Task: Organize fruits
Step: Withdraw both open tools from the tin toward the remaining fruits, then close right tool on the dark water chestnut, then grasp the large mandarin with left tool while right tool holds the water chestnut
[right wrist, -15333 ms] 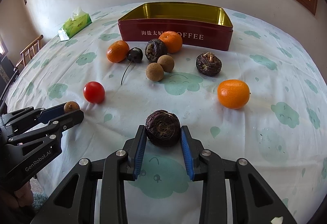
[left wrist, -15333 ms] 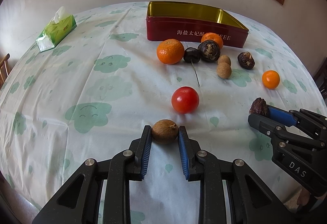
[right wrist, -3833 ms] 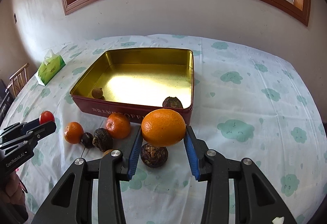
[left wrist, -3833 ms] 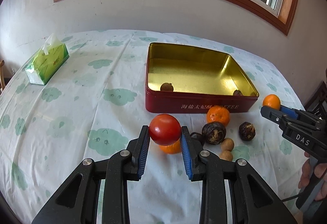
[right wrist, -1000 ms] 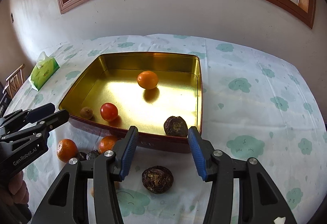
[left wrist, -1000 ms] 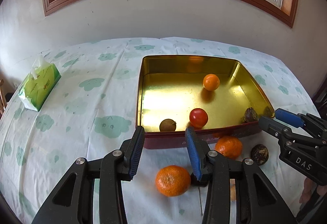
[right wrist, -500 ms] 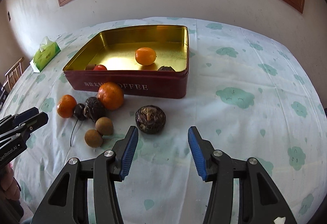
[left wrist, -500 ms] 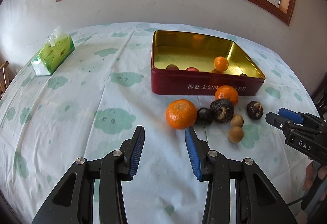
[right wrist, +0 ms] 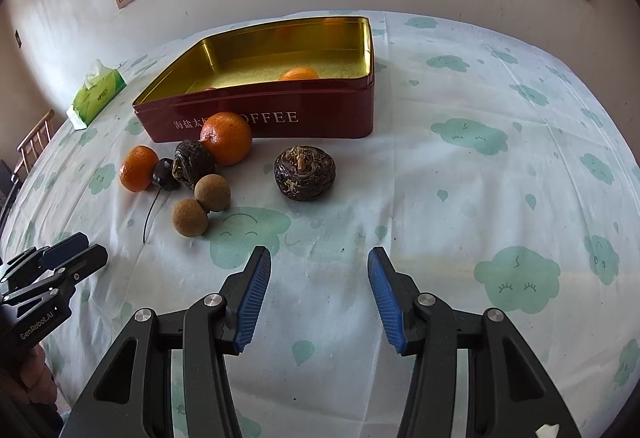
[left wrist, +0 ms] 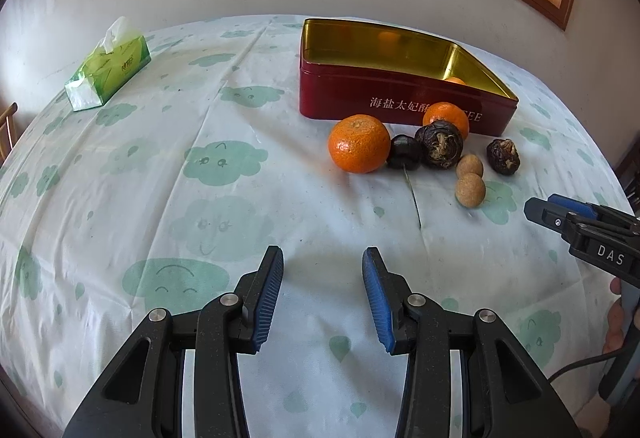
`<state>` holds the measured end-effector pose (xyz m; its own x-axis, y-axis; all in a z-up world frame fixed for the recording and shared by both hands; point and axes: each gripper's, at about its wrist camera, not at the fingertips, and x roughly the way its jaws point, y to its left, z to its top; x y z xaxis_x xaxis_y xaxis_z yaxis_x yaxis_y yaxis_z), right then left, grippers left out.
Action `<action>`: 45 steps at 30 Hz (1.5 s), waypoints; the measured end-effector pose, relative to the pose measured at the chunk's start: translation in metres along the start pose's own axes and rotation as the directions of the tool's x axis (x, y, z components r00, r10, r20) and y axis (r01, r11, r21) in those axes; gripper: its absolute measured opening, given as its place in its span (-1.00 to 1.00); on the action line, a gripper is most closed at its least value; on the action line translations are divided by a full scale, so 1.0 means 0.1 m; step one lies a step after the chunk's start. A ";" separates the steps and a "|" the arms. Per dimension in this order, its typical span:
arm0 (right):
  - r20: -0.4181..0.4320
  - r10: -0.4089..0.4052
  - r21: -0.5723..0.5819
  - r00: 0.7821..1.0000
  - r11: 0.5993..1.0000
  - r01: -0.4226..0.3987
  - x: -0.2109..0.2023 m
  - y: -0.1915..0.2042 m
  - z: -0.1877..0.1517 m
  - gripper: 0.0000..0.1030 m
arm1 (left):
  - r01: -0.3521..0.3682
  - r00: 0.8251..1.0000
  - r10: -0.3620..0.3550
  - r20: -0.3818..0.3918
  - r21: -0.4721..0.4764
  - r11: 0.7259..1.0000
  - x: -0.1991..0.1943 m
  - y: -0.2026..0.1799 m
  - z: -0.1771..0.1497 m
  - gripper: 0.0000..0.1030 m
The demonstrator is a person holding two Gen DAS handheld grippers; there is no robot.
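Note:
A red tin with a gold inside (left wrist: 404,106) (right wrist: 260,118) stands at the back of the table; an orange (right wrist: 299,73) shows inside it. In front of it lie a mandarin (left wrist: 359,143) (right wrist: 138,168), a second orange (left wrist: 446,117) (right wrist: 226,137), a dark cherry (left wrist: 405,157), two dark water chestnuts (left wrist: 440,144) (right wrist: 305,172), and two tan longans (left wrist: 470,189) (right wrist: 190,217). My left gripper (left wrist: 322,262) is open and empty, low over the cloth, short of the mandarin. My right gripper (right wrist: 319,258) is open and empty, short of the lone water chestnut.
A green tissue pack (left wrist: 108,72) (right wrist: 97,94) lies at the far left. The table wears a white cloth with green cloud prints (left wrist: 224,158). A wooden chair (right wrist: 34,142) stands beyond the left edge. Each gripper shows at the side of the other's view.
Both grippers have pulled back from the tin and come lower over the cloth; the fruits in front of the tin now look nearer. Both stay open and empty.

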<state>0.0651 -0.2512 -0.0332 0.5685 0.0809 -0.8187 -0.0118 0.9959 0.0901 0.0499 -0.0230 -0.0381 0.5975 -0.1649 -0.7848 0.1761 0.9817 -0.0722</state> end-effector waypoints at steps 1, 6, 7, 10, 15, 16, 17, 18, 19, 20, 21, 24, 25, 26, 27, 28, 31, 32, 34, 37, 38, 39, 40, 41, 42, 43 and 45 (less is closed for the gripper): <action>-0.001 0.000 0.000 1.000 1.000 0.000 0.01 0.00 0.00 -0.07 | 0.000 1.000 0.000 -0.001 0.003 1.000 0.01 0.00 0.01 -0.17; 0.005 -0.007 -0.019 1.000 1.000 0.007 0.07 0.04 0.07 -0.06 | -0.005 1.000 0.005 0.010 0.013 1.000 0.04 -0.01 0.02 -0.17; 0.005 -0.007 -0.023 1.000 1.000 0.007 0.09 0.05 0.09 -0.05 | -0.007 1.000 0.007 0.013 0.015 1.000 0.05 -0.01 0.03 -0.17; 0.011 -0.018 -0.043 1.000 0.999 0.018 0.14 0.10 0.14 -0.04 | -0.016 1.000 0.016 0.023 0.031 0.999 0.07 -0.03 0.04 -0.17; 0.020 -0.038 -0.075 0.999 0.996 0.039 0.24 0.15 0.25 -0.03 | -0.024 0.999 0.023 0.026 0.048 0.999 0.13 -0.06 0.10 -0.16; 0.023 -0.044 -0.082 0.999 0.996 0.046 0.26 0.17 0.26 -0.03 | -0.024 0.999 0.023 0.025 0.048 0.999 0.14 -0.06 0.12 -0.16; 0.025 -0.051 -0.088 0.998 0.995 0.053 0.28 0.17 0.28 -0.03 | -0.024 0.999 0.022 0.025 0.050 0.998 0.15 -0.07 0.14 -0.16; 0.027 -0.057 -0.094 0.998 0.994 0.059 0.30 0.18 0.30 -0.03 | -0.023 0.999 0.022 0.026 0.052 0.998 0.16 -0.07 0.15 -0.16; 0.031 -0.059 -0.097 0.998 0.993 0.062 0.31 0.19 0.31 -0.03 | -0.023 0.999 0.022 0.027 0.053 0.998 0.17 -0.07 0.16 -0.16; 0.034 -0.061 -0.095 0.998 0.993 0.064 0.33 0.19 0.32 -0.03 | -0.023 0.999 0.021 0.027 0.055 0.998 0.18 -0.08 0.17 -0.16; 0.038 -0.063 -0.095 0.997 0.993 0.066 0.34 0.20 0.33 -0.03 | -0.022 0.999 0.020 0.028 0.057 0.998 0.19 -0.09 0.18 -0.16; 0.054 -0.066 -0.100 0.996 0.992 0.072 0.37 0.21 0.35 -0.05 | -0.018 0.999 0.017 0.028 0.059 0.998 0.22 -0.11 0.21 -0.16; 0.056 -0.068 -0.101 0.996 0.992 0.073 0.38 0.22 0.35 -0.06 | -0.018 0.999 0.016 0.029 0.062 0.998 0.23 -0.11 0.22 -0.16; 0.057 -0.067 -0.103 0.996 0.992 0.072 0.38 0.22 0.35 -0.17 | -0.018 0.999 0.016 0.029 0.064 0.998 0.23 -0.12 0.23 -0.16; 0.060 -0.066 -0.106 0.996 0.992 0.072 0.38 0.23 0.35 -0.29 | -0.016 0.999 0.014 0.029 0.064 0.998 0.24 -0.13 0.24 -0.15; 0.060 -0.065 -0.108 0.996 0.992 0.072 0.38 0.23 0.35 -0.30 | -0.015 1.000 0.013 0.029 0.063 0.998 0.25 -0.13 0.25 -0.15; 0.061 -0.067 -0.102 0.996 0.992 0.073 0.37 0.21 0.35 -0.31 | -0.015 1.000 0.014 0.027 0.067 0.998 0.26 -0.16 0.26 -0.14; 0.062 -0.070 -0.095 0.996 0.993 0.076 0.36 0.19 0.34 -0.32 | -0.015 1.000 0.013 0.025 0.068 0.998 0.27 -0.17 0.27 -0.14; 0.062 -0.074 -0.083 0.995 0.993 0.079 0.35 0.15 0.33 -0.32 | -0.012 1.000 0.011 0.023 0.070 0.997 0.28 -0.18 0.29 -0.14; 0.063 -0.085 -0.071 0.994 0.993 0.090 0.32 0.07 0.31 -0.32 | -0.008 1.000 0.006 0.020 0.075 0.997 0.31 -0.21 0.32 -0.14; 0.063 -0.086 -0.066 0.994 0.994 0.090 0.31 0.04 0.30 -0.32 | -0.008 1.000 0.006 0.019 0.079 0.997 0.32 -0.22 0.34 -0.14; 0.063 -0.089 -0.061 0.994 0.994 0.093 0.30 0.00 0.30 -0.32 | -0.009 1.000 0.007 0.020 0.082 0.997 0.33 -0.24 0.36 -0.14; 0.063 -0.090 -0.056 0.994 0.994 0.094 0.29 -0.03 0.29 -0.32 | -0.010 1.000 0.008 0.022 0.085 0.996 0.34 -0.25 0.37 -0.14; 0.063 -0.089 -0.052 0.994 0.994 0.092 0.28 -0.05 0.29 -0.32 | -0.010 1.000 0.007 0.024 0.088 0.996 0.35 -0.27 0.38 -0.14; 0.063 -0.087 -0.048 0.994 0.995 0.090 0.27 -0.07 0.29 -0.31 | -0.011 1.000 0.008 0.025 0.090 0.996 0.36 -0.28 0.40 -0.14; 0.064 -0.084 -0.045 0.994 0.995 0.087 0.27 -0.09 0.28 -0.31 | -0.012 1.000 0.010 0.024 0.090 0.996 0.37 -0.28 0.41 -0.14; 0.064 -0.085 -0.046 0.994 0.995 0.088 0.27 -0.10 0.28 -0.31 | -0.013 1.000 0.011 0.025 0.085 0.996 0.39 -0.28 0.43 -0.14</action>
<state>0.1036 -0.2607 -0.0400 0.6188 -0.0067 -0.7855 0.0004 1.0000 -0.0083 0.1019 -0.0613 -0.0406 0.6185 -0.1568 -0.7700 0.2346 0.9721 -0.0096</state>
